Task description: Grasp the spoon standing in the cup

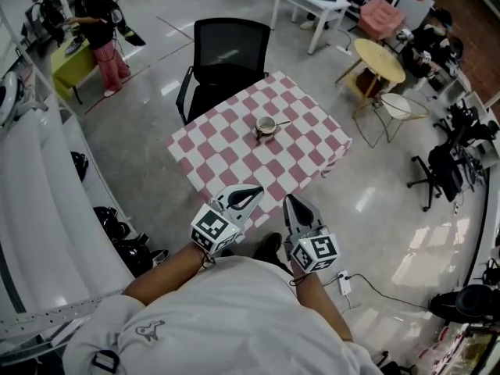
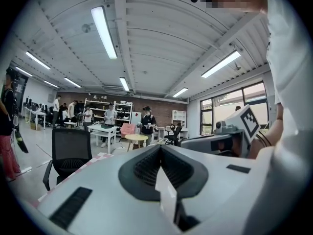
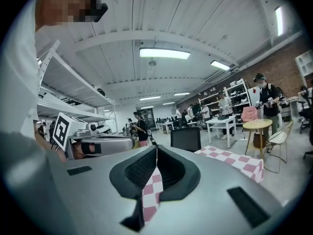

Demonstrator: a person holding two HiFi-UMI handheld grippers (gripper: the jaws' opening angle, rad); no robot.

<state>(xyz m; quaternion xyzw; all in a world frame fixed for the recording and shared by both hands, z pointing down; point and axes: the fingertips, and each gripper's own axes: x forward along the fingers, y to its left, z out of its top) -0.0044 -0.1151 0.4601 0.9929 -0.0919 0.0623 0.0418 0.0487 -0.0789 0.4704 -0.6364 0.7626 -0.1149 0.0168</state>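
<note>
Approaching is the step in hand, by my reading: the person stands at the near corner of the surface (image 1: pixel 234 155), which is covered in pink-and-white checks, and both tools hang close to the body, well apart from anything on it. The cup (image 1: pixel 266 127) sits near the middle of the surface, with the spoon (image 1: pixel 280 123) standing in it, its handle leaning out over the rim toward the right. A black office chair (image 1: pixel 226 53) stands at the far side. The left tool (image 1: pixel 254 190) has its jaws closed tip to tip with nothing between them, and the right tool (image 1: pixel 292 201) is likewise pinched together and empty. The next move likely calls for reaching one tool forward, spreading its jaws, and lining them up either side of the spoon handle above the rim
</note>
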